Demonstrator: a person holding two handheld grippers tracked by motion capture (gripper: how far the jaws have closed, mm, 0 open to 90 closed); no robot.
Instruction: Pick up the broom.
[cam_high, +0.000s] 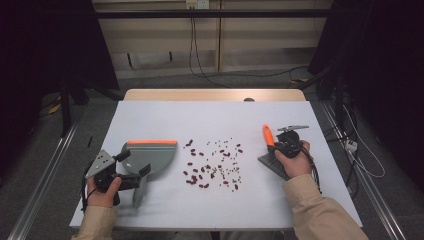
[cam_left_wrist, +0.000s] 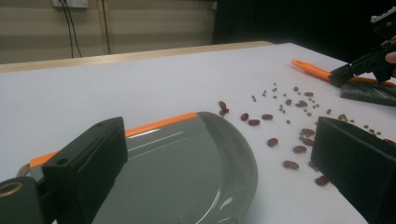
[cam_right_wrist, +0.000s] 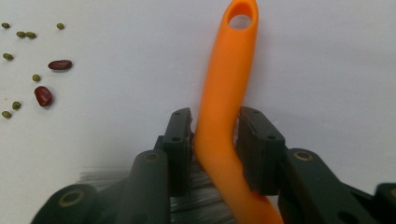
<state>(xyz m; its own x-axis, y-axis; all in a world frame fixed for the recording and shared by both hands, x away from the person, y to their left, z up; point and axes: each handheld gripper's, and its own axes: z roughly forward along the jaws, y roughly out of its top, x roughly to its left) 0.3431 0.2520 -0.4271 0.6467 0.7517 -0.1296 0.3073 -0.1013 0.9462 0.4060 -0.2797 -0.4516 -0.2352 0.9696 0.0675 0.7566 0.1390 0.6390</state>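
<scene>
Nearest to the person, the left gripper (cam_high: 131, 176) rests on the worktop (cam_high: 165, 120) with its fingers (cam_left_wrist: 88, 158) released on both sides of the grey dustpan (cam_high: 150, 156), not pressing it. Further, red and green beans (cam_high: 212, 165) lie scattered in the middle. At the right, the right gripper (cam_right_wrist: 215, 140) has its fingers (cam_right_wrist: 180, 140) around the orange handle of the brush (cam_right_wrist: 224, 93), which lies flat on the worktop; the left finger touches it, the other stands a little apart. I judge the brush light, the handle stiff and rather smooth, the bristles soft. The curved middle of the handle seems the best place to hold.
</scene>
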